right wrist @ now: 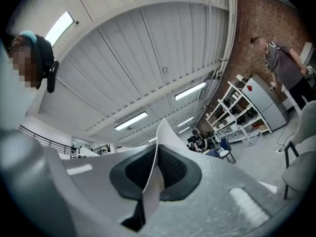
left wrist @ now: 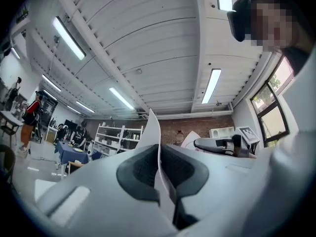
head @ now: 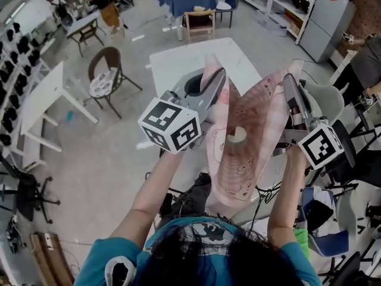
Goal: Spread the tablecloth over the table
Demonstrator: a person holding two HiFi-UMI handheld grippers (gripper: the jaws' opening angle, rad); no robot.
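Left tongs [head: 215, 81]: together, clamped on one upper corner of the pink patterned fabric tablecloth [head: 244, 130]. A thin tablecloth edge [left wrist: 158, 154] stands up between the pads.
Right tongs [head: 290, 82]: together, clamped on the other upper corner, with a tablecloth fold [right wrist: 154, 179] pinched between the pads.
Tablecloth: held in the air, sagging in a deep fold between the two tongs, its lower end hanging toward the person.
White rectangular tabletop [head: 172, 61]: below and beyond the tablecloth. Its far edge and far corners are bare; its near edge is hidden behind the cloth.
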